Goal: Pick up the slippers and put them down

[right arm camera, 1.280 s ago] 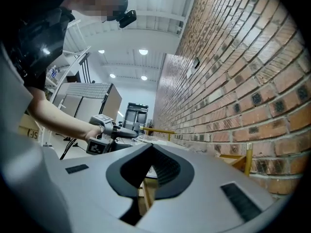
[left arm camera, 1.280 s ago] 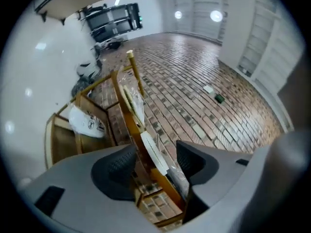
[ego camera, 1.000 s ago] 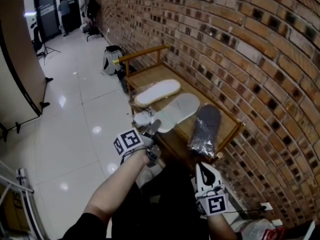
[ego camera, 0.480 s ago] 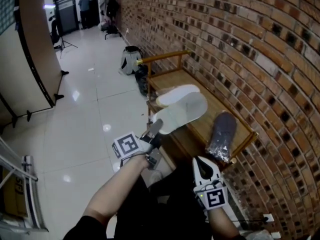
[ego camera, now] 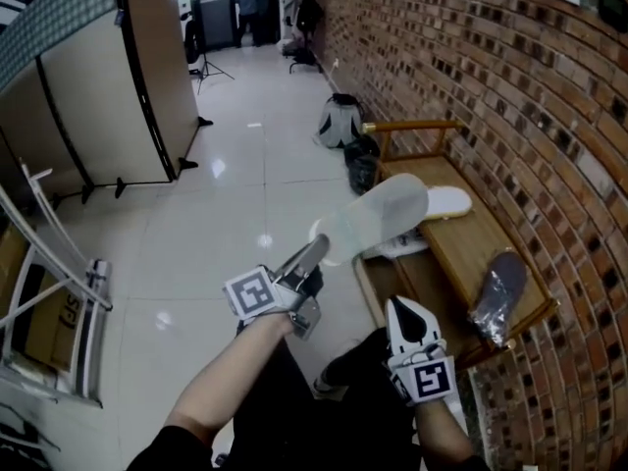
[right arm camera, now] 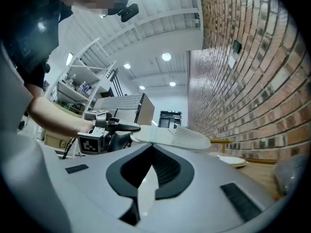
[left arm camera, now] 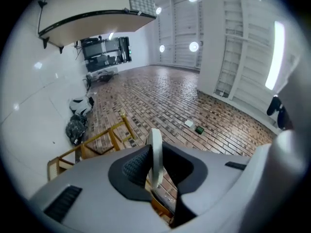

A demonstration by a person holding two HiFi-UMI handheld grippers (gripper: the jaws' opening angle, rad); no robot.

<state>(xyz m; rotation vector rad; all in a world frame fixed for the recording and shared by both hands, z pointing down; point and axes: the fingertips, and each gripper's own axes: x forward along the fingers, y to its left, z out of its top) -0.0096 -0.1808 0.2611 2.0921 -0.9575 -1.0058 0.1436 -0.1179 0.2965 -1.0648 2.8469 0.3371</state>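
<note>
My left gripper [ego camera: 316, 248] is shut on the heel end of a white slipper [ego camera: 378, 219] and holds it in the air, sole up, beside the wooden bench [ego camera: 461, 253]. In the left gripper view the slipper's thin edge [left arm camera: 155, 149] stands clamped between the pads [left arm camera: 133, 166]. A second white slipper [ego camera: 446, 201] lies on the bench by its far end. A dark grey slipper [ego camera: 496, 294] lies on the near end. My right gripper [ego camera: 400, 307] hangs low near the bench's front, shut and empty; its own view shows the held slipper [right arm camera: 175, 137] ahead.
A brick wall [ego camera: 510, 86] runs along the right behind the bench. A grey backpack [ego camera: 341, 121] and a black bag [ego camera: 363, 160] sit on the tiled floor past the bench. A tall panel [ego camera: 147, 77] and a metal rack [ego camera: 59, 292] stand on the left.
The white slipper has come up off the bench in my left gripper and swung out over the floor. My right gripper has shifted along, still shut and empty.
</note>
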